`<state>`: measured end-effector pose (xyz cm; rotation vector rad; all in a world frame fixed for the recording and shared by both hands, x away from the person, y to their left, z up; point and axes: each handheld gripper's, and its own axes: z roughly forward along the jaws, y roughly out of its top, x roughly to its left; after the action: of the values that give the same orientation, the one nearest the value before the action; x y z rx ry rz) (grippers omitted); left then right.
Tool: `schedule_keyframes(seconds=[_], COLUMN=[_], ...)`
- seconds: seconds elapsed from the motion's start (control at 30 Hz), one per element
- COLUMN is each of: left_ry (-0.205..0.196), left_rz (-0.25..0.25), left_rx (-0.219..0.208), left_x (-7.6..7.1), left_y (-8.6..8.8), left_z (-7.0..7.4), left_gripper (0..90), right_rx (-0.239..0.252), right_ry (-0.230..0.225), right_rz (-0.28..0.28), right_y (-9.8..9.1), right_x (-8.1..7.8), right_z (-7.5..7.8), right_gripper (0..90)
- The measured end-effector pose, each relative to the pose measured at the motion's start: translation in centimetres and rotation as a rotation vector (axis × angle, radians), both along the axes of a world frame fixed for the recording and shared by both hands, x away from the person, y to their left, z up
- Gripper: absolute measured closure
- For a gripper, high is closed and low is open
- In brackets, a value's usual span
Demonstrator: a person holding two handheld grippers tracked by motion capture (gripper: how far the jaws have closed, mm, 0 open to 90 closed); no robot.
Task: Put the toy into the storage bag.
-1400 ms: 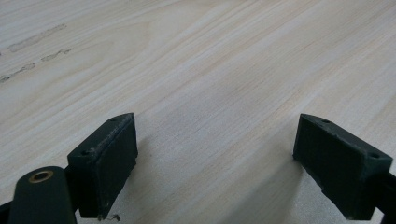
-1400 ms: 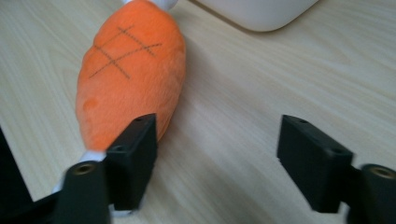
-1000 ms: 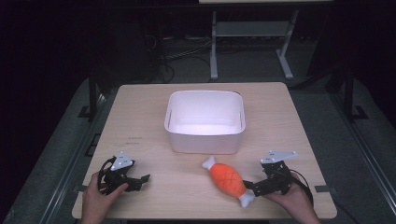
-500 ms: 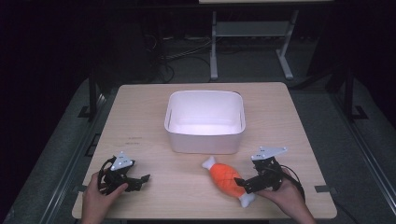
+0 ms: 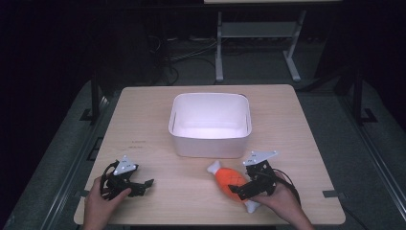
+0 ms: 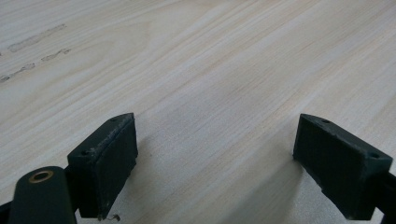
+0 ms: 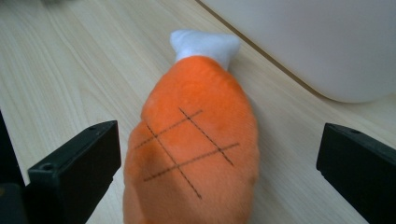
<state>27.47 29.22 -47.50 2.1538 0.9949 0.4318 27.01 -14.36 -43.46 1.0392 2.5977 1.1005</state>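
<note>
An orange plush toy with white ends and black stitched lines [image 5: 228,180] lies on the wooden table [image 5: 297,134], just in front of a white bin [image 5: 210,123]. My right gripper [image 5: 237,188] is open over it; in the right gripper view the plush toy [image 7: 196,154] lies between the two wide-apart jaws, touching neither. My left gripper [image 5: 143,185] rests open near the table's front left, held by a hand. In the left gripper view its fingers [image 6: 105,161] stand apart over bare wood.
The white bin's wall [image 7: 327,42] rises close beyond the toy in the right gripper view. A metal stand [image 5: 253,33] and cables sit on the dark floor behind the table. Small tape marks [image 5: 136,143] lie left of the bin.
My right gripper has moved left over the plush toy, so its jaws now straddle it. The left gripper has stayed in place.
</note>
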Motion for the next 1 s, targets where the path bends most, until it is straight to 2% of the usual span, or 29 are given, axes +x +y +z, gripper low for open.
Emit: schedule_keyframes(seconds=[0.17,0.37,0.43,0.67,0.87,1.0], left_ry=[0.0,0.0,0.0,0.0,0.0,0.0], left_rz=[0.0,0.0,0.0,0.0,0.0,0.0], left_rx=[0.0,0.0,0.0,0.0,0.0,0.0], left_x=[0.0,0.0,0.0,0.0,0.0,0.0], left_y=[0.0,0.0,0.0,0.0,0.0,0.0], left_z=[0.0,0.0,0.0,0.0,0.0,0.0], left_gripper=[12.9,12.9,12.9,12.9,12.9,12.9], right_rx=[-0.007,-0.064,-0.069,-0.079,-0.111,-0.122], right_ry=[0.007,-0.006,-0.002,0.0,0.001,-0.004], right_rz=[0.008,0.002,0.003,0.005,0.015,0.019], right_y=[0.9,2.3,2.5,2.9,3.2,3.1], right_x=[0.1,-0.1,-0.1,-0.4,-0.5,-0.6], right_z=[-0.3,-1.1,-1.5,-2.0,-2.5,-2.6], right_gripper=[0.0,0.0,0.0,0.0,0.0,5.6])
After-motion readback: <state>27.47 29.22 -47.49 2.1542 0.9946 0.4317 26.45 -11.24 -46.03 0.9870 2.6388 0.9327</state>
